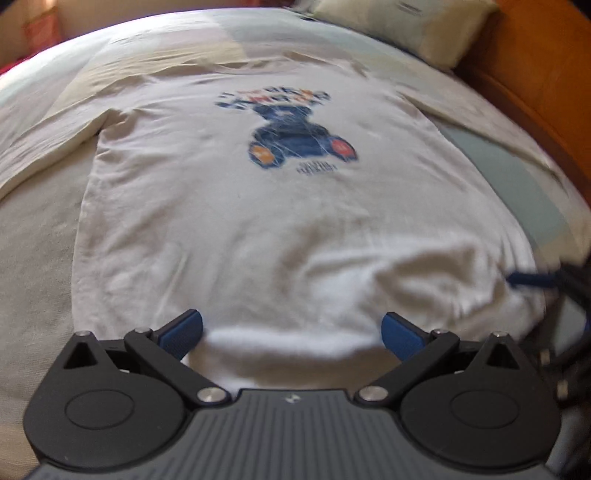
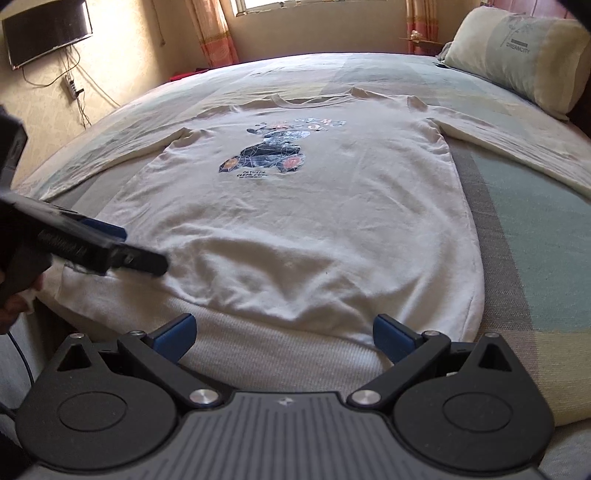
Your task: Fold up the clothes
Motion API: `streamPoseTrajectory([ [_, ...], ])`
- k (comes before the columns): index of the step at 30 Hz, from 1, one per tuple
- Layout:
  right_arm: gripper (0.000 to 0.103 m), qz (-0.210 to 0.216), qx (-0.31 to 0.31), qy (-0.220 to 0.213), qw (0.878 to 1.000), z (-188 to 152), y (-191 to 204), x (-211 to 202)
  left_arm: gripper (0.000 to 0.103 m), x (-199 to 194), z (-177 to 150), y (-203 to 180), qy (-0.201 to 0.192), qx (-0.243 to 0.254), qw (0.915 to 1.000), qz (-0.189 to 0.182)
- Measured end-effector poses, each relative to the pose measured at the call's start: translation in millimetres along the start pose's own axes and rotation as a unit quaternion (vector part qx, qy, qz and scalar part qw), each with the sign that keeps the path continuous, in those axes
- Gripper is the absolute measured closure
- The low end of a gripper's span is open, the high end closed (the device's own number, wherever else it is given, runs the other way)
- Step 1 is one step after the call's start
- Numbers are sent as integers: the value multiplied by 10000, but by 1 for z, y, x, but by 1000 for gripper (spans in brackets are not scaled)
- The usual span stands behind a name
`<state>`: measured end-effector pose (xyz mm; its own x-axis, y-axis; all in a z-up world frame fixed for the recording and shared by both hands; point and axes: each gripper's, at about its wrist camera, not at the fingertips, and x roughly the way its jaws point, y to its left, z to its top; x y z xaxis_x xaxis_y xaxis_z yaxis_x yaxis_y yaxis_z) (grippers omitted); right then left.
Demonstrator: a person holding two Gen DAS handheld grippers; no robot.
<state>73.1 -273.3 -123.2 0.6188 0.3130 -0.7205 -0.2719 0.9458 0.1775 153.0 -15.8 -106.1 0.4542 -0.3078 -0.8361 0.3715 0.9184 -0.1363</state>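
A white long-sleeved shirt (image 1: 258, 206) with a blue bear print (image 1: 299, 133) lies flat, front up, on the bed, collar at the far end and sleeves spread out. My left gripper (image 1: 291, 332) is open low over the left part of the hem, with hem fabric lying between its blue pads (image 1: 181, 332). My right gripper (image 2: 283, 336) is open too, straddling the ribbed hem (image 2: 277, 347) of the shirt (image 2: 295, 221) nearer its right corner. The right wrist view catches the left gripper (image 2: 144, 249) from the side, by the hem's left corner.
The bedspread (image 2: 535, 221) has pale green, grey and cream blocks. A pillow (image 2: 517, 51) lies at the far right by a wooden headboard (image 1: 535, 74). On the left wall are a television (image 2: 48, 29) and a power strip (image 2: 72, 86). A curtained window (image 2: 314, 7) is behind the bed.
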Motion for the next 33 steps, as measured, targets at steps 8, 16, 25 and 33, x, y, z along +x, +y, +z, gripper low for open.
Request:
streamPoseTrajectory([
  [8, 0, 136, -528, -185, 9983, 56, 14, 5, 1, -31, 53, 52, -681, -352, 9970, -59],
  [16, 0, 384, -1417, -242, 9889, 112, 37, 86, 1, 16, 119, 93, -873, -811, 9927, -159],
  [25, 0, 451, -885, -130, 9950, 97, 17, 95, 1, 53, 96, 108, -885, -1102, 9898, -197],
  [33, 0, 136, -1116, 9, 9937, 91, 24, 95, 1, 37, 141, 102, -926, -505, 9935, 438],
])
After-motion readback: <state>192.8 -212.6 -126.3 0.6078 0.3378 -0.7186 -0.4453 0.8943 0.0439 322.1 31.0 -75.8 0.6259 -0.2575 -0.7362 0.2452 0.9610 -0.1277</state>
